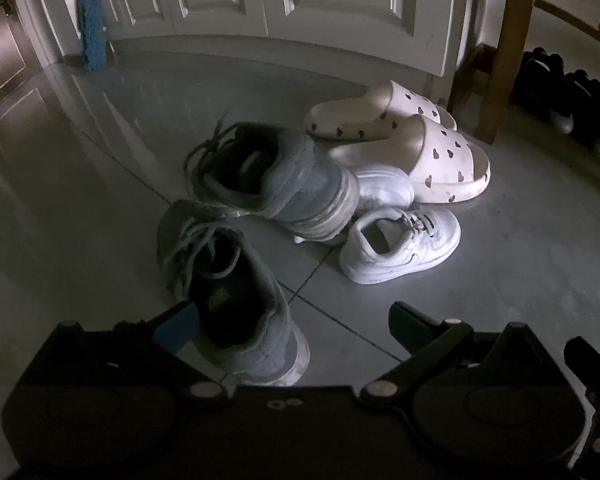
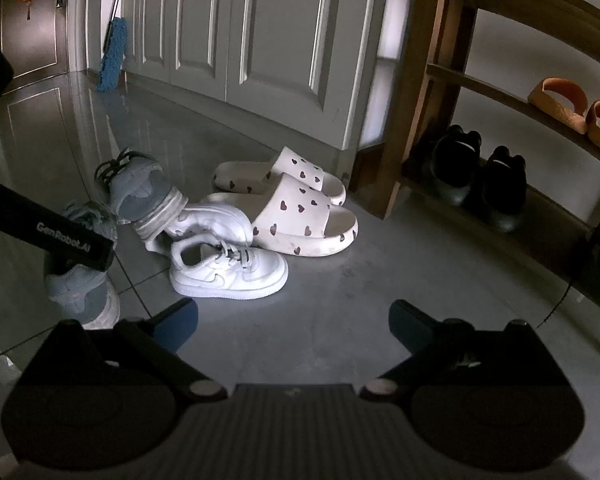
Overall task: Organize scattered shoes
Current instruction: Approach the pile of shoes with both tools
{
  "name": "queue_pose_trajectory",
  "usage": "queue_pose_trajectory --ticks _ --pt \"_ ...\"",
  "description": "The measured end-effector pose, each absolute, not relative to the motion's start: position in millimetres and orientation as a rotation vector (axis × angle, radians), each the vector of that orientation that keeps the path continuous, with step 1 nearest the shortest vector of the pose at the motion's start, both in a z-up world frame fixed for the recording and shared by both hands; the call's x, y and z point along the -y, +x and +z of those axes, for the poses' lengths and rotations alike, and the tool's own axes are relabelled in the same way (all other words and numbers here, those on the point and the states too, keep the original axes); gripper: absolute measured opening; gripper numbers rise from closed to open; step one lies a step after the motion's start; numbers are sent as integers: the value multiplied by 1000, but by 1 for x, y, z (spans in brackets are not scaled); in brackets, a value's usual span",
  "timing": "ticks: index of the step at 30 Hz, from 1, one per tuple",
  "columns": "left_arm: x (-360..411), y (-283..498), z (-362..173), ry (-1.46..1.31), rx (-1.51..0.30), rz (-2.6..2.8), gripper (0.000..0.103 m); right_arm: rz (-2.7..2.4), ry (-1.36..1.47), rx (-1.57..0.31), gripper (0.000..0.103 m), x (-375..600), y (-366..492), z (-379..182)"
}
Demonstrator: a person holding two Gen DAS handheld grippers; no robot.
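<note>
We see the left claw (image 1: 292,326) spread wide and gripping nothing, low over the grey tiled floor (image 1: 520,264). The near grey sneaker (image 1: 228,292) stands heel-first between its fingers, close to the blue-padded left finger; we cannot tell whether pad and shoe touch. Ahead of it the second grey sneaker (image 1: 276,180) lies tipped onto a small white sneaker (image 1: 386,190). A second white sneaker (image 1: 400,246) stands upright ahead and to the right, a swoosh mark on its side. Beyond these sit two heart-print slides (image 1: 432,160).

The right claw (image 2: 292,326) is likewise released and empty, the pile ahead and to its left. Readable text: "GenRobot.AI" on the black bar (image 2: 60,236) at far left. To its right, the wooden shoe rack (image 2: 412,120) holds black shoes (image 2: 480,184) below and orange slippers (image 2: 576,114) above.
</note>
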State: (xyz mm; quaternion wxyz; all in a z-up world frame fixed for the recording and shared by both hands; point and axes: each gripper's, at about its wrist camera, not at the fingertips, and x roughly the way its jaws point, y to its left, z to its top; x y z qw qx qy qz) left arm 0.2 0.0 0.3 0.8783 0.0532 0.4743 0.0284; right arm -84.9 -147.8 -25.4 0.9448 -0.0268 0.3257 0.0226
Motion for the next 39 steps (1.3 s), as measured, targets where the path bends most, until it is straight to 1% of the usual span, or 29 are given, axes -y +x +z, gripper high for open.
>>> queue_pose_trajectory --ticks 14,22,24,39 --pt "8 -3 8 119 -935 69 102 43 -63 -670 103 145 -85 -25" --pt "4 1 5 107 -949 67 102 40 -71 -677 103 135 -82 -25" --pt "3 1 5 105 -947 67 102 46 -56 -675 103 147 -85 -28" --pt "1 -1 2 106 -943 57 102 49 -52 -680 103 147 -83 -30"
